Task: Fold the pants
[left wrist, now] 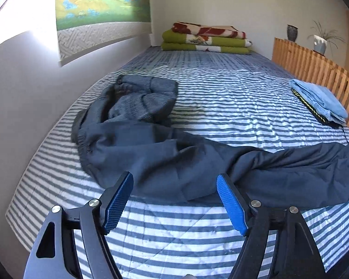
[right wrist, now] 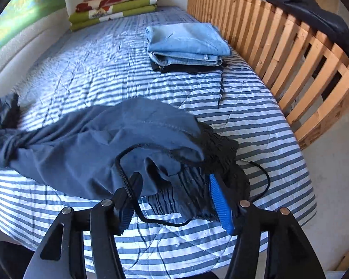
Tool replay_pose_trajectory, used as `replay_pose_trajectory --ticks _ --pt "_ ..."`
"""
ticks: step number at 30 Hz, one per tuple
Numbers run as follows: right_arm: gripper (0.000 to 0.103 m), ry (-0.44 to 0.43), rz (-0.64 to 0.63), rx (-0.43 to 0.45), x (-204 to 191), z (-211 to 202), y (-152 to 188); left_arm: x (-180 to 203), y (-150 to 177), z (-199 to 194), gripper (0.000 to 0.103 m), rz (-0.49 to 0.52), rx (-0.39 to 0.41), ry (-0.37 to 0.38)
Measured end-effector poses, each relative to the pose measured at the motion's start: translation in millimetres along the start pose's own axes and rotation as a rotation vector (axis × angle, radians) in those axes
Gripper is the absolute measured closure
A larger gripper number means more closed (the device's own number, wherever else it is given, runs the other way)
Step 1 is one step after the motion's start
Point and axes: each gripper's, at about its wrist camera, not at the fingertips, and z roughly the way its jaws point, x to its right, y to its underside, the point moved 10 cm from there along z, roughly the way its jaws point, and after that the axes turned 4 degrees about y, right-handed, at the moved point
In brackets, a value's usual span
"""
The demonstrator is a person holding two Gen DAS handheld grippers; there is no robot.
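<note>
We record dark blue pants (left wrist: 174, 160) lying crumpled across the striped bed (left wrist: 221, 97), just ahead of both claws. Our left claw (left wrist: 174, 181) stands with its jaws apart above the bed's near edge, nothing between them, the pants just beyond its tips. Our right claw (right wrist: 174, 183) is also apart; the gathered waistband (right wrist: 174, 200) lies between its jaws unpinched, and the black drawstring (right wrist: 128, 186) drapes over its left finger. Beyond the right claw: folded jeans (right wrist: 188, 44) beside the wooden rail (right wrist: 279, 46). Far ahead of both claws: stacked blankets (left wrist: 207, 38).
</note>
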Motion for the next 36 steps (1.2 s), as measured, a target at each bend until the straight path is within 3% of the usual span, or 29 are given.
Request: replay_pose_trajectory --ticks 4,7,9,11,12,14,16,19,22,24,27,29,30,32,34,36 --pt "0.043 -0.057 0.120 0.008 31.5 -4.1 -10.5 46.7 -14.3 31.7 0.026 0.112 -0.046 0.038" --pt "0.039 -0.018 0.161 0.005 55.9 5.7 -22.7 80.2 -19.5 58.7 0.027 0.193 -0.091 0.055" --pt "0.037 -0.017 0.170 -0.010 59.1 19.3 -28.1 98.3 -19.5 77.6 0.035 0.220 -0.132 0.076" --pt "0.037 -0.066 0.173 -0.063 50.9 40.3 -25.9 111.3 -15.3 95.3 0.055 0.233 -0.189 0.090" --pt "0.037 -0.089 0.160 -0.096 41.1 51.7 -21.0 115.6 -9.9 104.1 0.060 0.239 -0.212 0.095" --pt "0.037 -0.124 0.118 -0.142 21.3 65.9 -7.5 115.5 -2.2 114.4 0.078 0.249 -0.242 0.077" --pt "0.038 -0.181 0.058 -0.180 -4.6 72.2 13.6 109.2 6.6 118.6 0.087 0.254 -0.256 0.049" --pt "0.039 -0.228 -0.097 -0.217 -37.3 67.0 50.4 83.6 20.8 123.6 0.099 0.256 -0.288 -0.023" --pt "0.039 -0.245 -0.090 -0.181 -29.3 46.5 56.9 46.0 27.2 123.2 0.103 0.226 -0.308 -0.109" --pt "0.038 -0.263 -0.025 -0.141 -9.5 31.5 47.4 27.7 24.7 115.7 0.103 0.179 -0.296 -0.109" --pt "0.038 -0.219 0.075 -0.083 26.0 24.9 25.6 27.3 7.3 96.7 0.097 0.144 -0.244 -0.061" --pt "0.037 -0.163 0.129 -0.078 45.4 32.7 15.0 45.3 -8.8 85.7 0.069 0.157 -0.201 0.009" --pt "0.035 -0.149 0.147 -0.083 51.7 40.8 10.4 59.5 -15.0 83.5 0.062 0.183 -0.188 0.042" --pt "0.034 -0.093 0.158 -0.110 59.3 59.6 5.0 89.3 -23.2 84.9 0.037 0.256 -0.169 0.075" --pt "0.034 -0.049 0.134 -0.140 58.6 80.1 3.1 120.3 -23.6 96.8 0.030 0.335 -0.185 0.096" --pt "0.034 -0.035 0.124 -0.167 52.1 96.6 2.5 148.3 -18.8 114.2 0.030 0.399 -0.221 0.115"
